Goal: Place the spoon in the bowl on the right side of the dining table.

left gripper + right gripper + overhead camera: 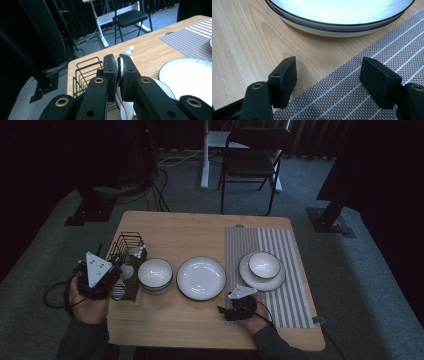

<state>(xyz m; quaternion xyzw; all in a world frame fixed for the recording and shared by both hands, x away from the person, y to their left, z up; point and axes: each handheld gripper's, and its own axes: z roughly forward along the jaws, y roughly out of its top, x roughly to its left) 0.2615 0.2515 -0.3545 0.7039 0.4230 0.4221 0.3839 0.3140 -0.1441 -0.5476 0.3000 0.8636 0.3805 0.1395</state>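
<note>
1. Pinching a white spoon [121, 75] between its black jaws, your left hand-held gripper [121, 261] sits at the left edge of the tabletop [200, 232], just over the black wire caddy [125, 245]. The jaws are pressed tight on the spoon with no gap showing.
2. Note the spoon's long axis: in the left gripper view it runs roughly along the jaws, its far end poking out past the jaw tips and its wider white part dropping down towards the caddy. It looks partly lifted out of the caddy; whether its lower end is free of the wires I cannot tell.
3. From that grip, the striped placemat [290, 270] lies well away to your right, past the empty bowl [155, 274] just beside the caddy and the wide plate [201, 277] in the middle. If the spoon is meant for the place setting, you will need to carry it across both.
4. Your right hand-held gripper [223, 310] rests low at the near left edge of the placemat, jaws spread wide with nothing between them. It is the nearer one to the small bowl on its saucer [264, 266], which sit on the placemat.
5. The surface is pale wood, flat and uncluttered between the dishes. Beyond it lie grey carpet, a black folding chair [250, 160], a white stand, and dark curtains; the room is dim.
</note>
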